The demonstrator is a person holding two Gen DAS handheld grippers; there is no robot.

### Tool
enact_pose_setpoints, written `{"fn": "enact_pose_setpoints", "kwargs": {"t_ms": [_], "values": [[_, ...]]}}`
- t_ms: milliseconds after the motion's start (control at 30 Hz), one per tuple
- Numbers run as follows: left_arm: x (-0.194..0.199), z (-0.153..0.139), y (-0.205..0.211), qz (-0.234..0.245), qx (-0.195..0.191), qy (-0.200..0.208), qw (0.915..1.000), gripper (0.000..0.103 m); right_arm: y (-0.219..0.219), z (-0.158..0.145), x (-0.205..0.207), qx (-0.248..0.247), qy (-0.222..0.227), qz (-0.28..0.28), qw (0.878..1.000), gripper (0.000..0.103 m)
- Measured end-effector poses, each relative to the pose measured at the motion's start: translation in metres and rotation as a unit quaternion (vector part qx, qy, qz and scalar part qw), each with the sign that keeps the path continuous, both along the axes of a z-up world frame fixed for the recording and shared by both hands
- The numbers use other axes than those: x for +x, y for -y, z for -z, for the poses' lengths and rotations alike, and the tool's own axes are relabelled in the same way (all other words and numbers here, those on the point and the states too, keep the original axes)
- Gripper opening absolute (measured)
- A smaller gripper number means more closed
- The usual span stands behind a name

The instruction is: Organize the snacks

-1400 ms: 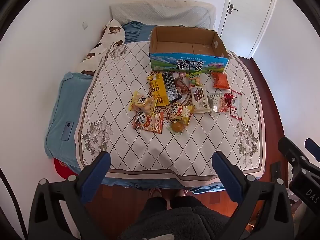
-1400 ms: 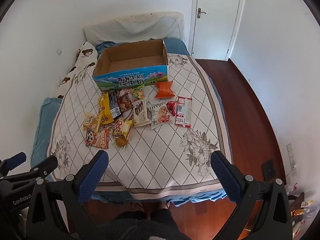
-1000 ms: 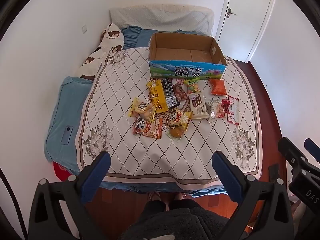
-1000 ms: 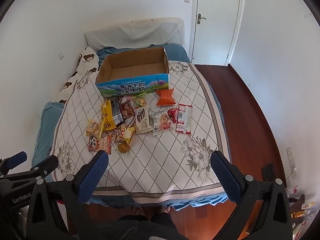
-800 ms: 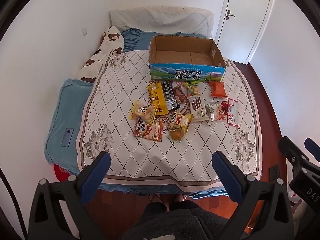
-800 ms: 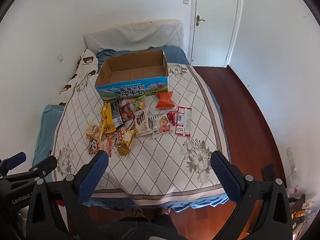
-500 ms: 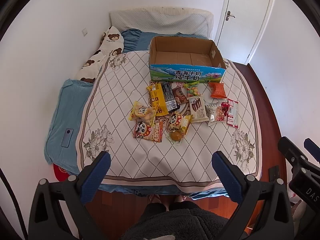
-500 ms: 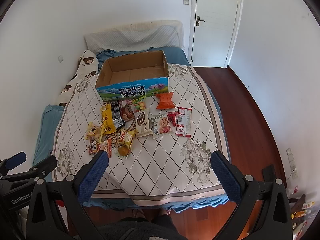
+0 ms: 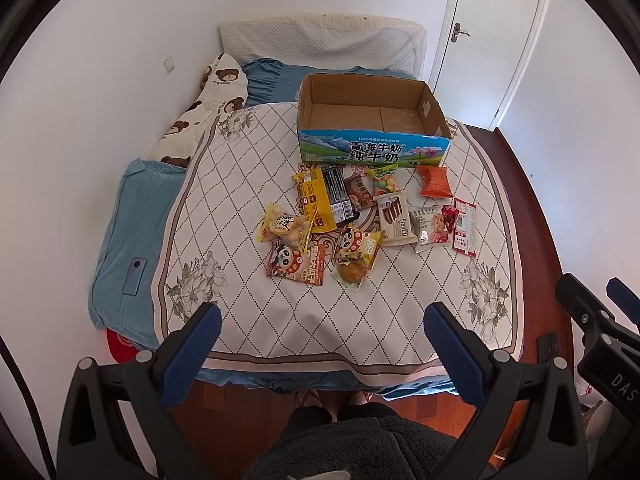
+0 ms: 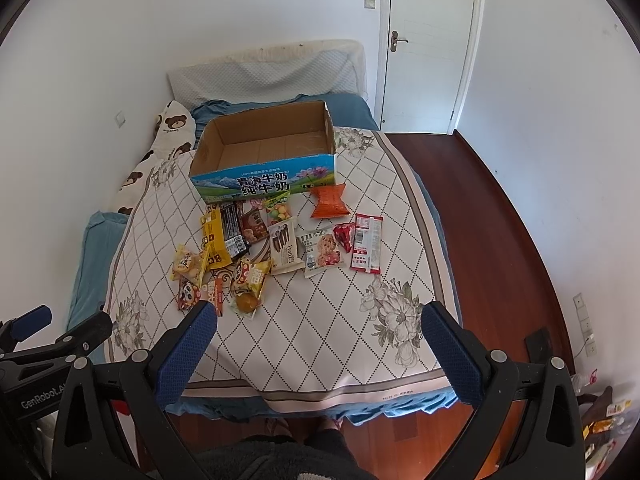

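left gripper [image 9: 322, 330] held wide open, nothing gripped | right gripper [image 10: 318, 330] likewise, raised above bed foot | snacks [image 9: 360, 216] scattered on blanket [image 9: 248, 184] before cardboard box [image 9: 372, 148]

Left gripper [image 9: 322, 322], right gripper [image 10: 319, 320] agape

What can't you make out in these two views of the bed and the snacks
- Cardboard box floor nearest the camera: hidden behind its front wall, both views.
- Panda snack pack: partly covered by a right gripper finger, right wrist view.
- Small print on the red-and-white packet: too small.
- Red object beside the bed: mostly hidden under the blue bedding.
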State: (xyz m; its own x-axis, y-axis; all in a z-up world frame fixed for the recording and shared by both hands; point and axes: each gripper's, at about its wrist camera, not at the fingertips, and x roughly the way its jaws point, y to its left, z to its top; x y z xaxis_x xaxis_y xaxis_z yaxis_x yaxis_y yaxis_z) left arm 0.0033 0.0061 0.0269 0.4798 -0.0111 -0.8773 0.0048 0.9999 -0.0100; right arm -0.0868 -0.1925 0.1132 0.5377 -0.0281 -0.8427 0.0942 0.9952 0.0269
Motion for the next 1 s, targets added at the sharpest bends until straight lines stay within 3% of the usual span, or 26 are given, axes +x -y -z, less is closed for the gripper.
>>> {"fn": "enact_pose_setpoints", "kwargs": {"t_ms": [1000], "values": [[0.0019, -0.0072, -0.0046, 0.002, 0.000, 0.007, 1.0000, 0.103, 0.0010, -0.0035, -0.0017, 0.005, 0.007, 0.004, 1.000, 0.103]]}}
